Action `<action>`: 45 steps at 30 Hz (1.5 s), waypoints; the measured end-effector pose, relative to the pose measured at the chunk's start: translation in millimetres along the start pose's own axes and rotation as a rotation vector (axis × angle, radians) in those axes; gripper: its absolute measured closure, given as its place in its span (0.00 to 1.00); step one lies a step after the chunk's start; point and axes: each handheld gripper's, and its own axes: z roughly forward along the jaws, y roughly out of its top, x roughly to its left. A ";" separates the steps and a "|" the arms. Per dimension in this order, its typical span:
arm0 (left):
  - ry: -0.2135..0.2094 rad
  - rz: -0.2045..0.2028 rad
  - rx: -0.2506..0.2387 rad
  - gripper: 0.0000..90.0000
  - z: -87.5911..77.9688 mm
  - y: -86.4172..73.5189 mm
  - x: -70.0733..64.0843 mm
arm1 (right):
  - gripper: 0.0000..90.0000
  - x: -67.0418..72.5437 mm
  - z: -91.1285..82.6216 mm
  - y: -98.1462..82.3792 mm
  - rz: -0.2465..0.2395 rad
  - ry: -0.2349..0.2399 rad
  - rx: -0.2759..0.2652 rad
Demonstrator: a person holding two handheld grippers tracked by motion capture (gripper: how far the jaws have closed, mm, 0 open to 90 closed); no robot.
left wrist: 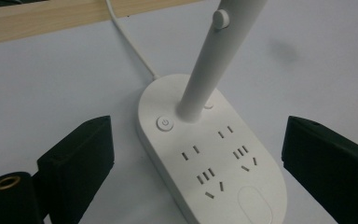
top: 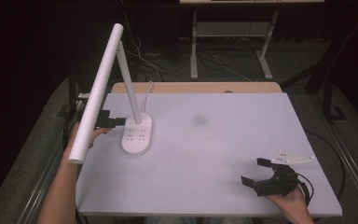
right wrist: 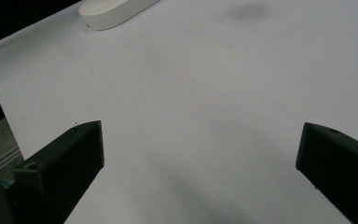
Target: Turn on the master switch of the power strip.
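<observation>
You are holding the left gripper (top: 117, 122) at the 9 o'clock edge of the desk lamp base (top: 137, 134), jaws spread wide and gripping nothing; in the left gripper view the base (left wrist: 214, 158) is sitting between them, untouched. The lamp is standing toward 10 o'clock on the table (top: 214, 154), its power button (left wrist: 165, 124) beside the stem (left wrist: 214, 70). Your right gripper (top: 257, 173) is resting near 4 o'clock, jaws released and empty, well apart from the lamp.

Dark room; white table (top: 242, 154); grey desk legs (top: 194, 46) behind; cables on floor.
</observation>
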 end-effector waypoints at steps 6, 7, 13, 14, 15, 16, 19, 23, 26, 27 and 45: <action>0.021 -0.015 0.006 0.16 6.2 -0.1 6.6 | 0.00 -0.5 0.0 -0.3 -0.001 -0.003 -0.001; 0.033 -0.023 0.016 0.16 7.7 -0.3 7.1 | 0.00 -0.5 0.0 -0.3 -0.001 -0.003 -0.001; 0.042 -0.059 0.020 0.22 15.8 -1.2 13.0 | 0.00 -1.8 -1.1 -0.4 0.007 -0.006 -0.005; 0.043 -0.063 0.012 0.23 16.8 -1.1 13.6 | 0.00 -2.1 -1.1 -0.5 0.005 -0.007 -0.006; 0.044 -0.068 0.010 0.24 17.2 -0.9 14.2 | 0.00 -2.2 -1.3 -0.5 0.006 -0.007 -0.006; 0.049 -0.070 0.003 0.25 18.2 -1.0 14.7 | 0.00 -2.3 -1.4 -0.6 0.007 -0.007 -0.008; 0.047 -0.083 -0.001 0.27 20.0 -1.0 17.1 | 0.00 -2.2 -1.3 -0.7 0.007 -0.006 -0.003; 0.042 -0.100 -0.013 0.32 22.5 -1.7 20.5 | 0.00 -1.9 -1.0 -0.7 0.006 -0.006 -0.001; 0.041 -0.108 -0.019 0.35 24.2 -2.1 22.7 | 0.00 -2.3 -1.0 -0.8 0.006 -0.007 -0.001; 0.038 -0.113 -0.022 0.37 24.9 -2.2 23.2 | 0.00 -2.4 -1.0 -0.8 0.005 -0.007 -0.001; 0.004 -0.165 -0.061 0.83 40.5 -3.6 25.8 | 0.00 -3.1 0.0 -1.0 0.004 -0.007 0.003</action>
